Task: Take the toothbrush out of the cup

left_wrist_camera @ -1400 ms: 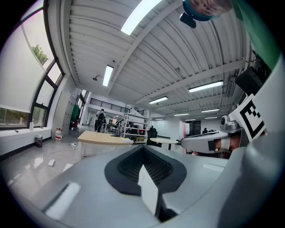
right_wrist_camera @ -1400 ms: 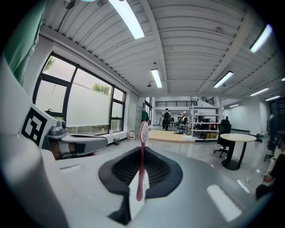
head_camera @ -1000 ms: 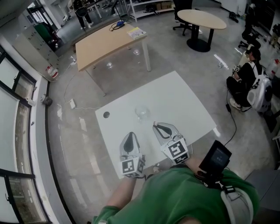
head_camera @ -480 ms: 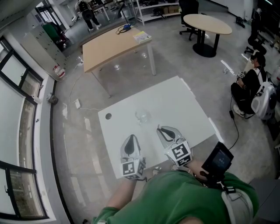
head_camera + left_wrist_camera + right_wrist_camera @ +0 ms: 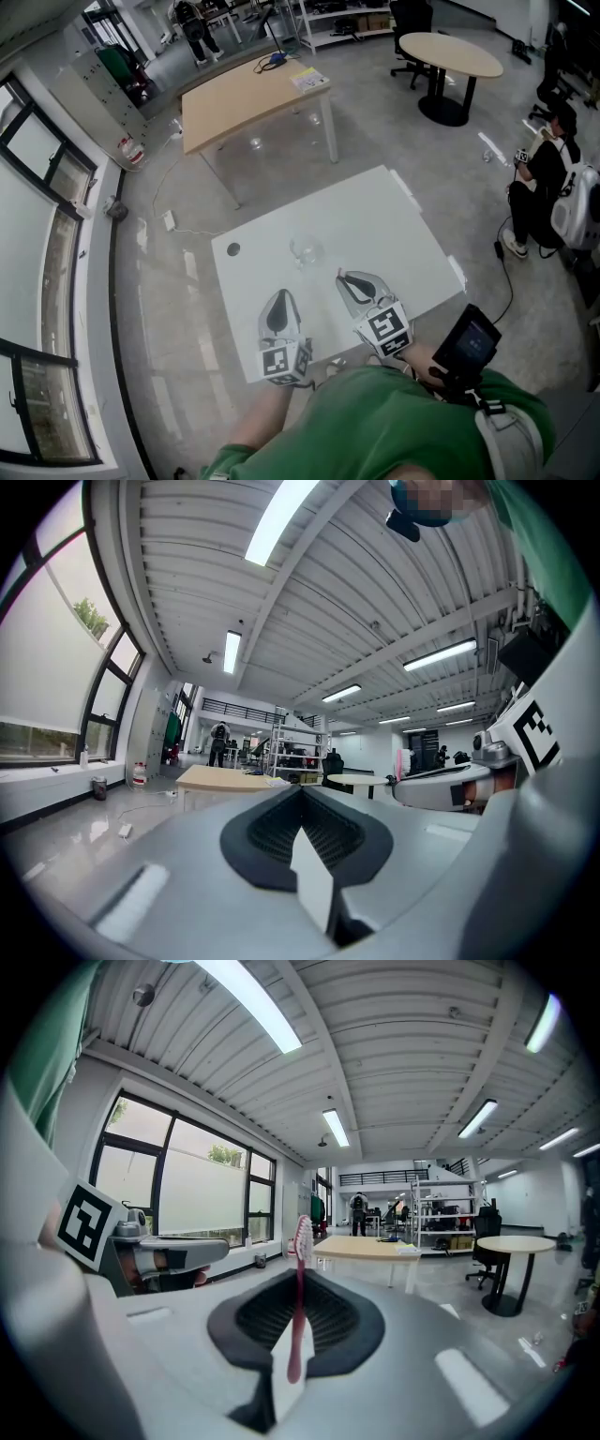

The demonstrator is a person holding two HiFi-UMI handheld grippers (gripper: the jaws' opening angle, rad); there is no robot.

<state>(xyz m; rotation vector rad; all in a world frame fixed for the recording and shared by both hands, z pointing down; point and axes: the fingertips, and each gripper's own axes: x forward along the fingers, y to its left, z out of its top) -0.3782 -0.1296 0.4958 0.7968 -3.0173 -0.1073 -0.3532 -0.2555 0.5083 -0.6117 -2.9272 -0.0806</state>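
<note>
Right gripper view shows the right hand-held gripper [image 5: 289,1372] clenched on the pink toothbrush [image 5: 298,1279], apparently clear of the glass cup [image 5: 305,249] on the desk [image 5: 394,220]; best to pinch firmly and carry it upright, since the left hand-held gripper [image 5: 314,892] is closed and empty.

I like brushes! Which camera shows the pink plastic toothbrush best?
The right gripper view: the pink plastic toothbrush stands upright, clamped in the right gripper, bristles on top. The head view shows it too small to make out; the left gripper view gives only a tiny pink sliver, probably it.
</note>
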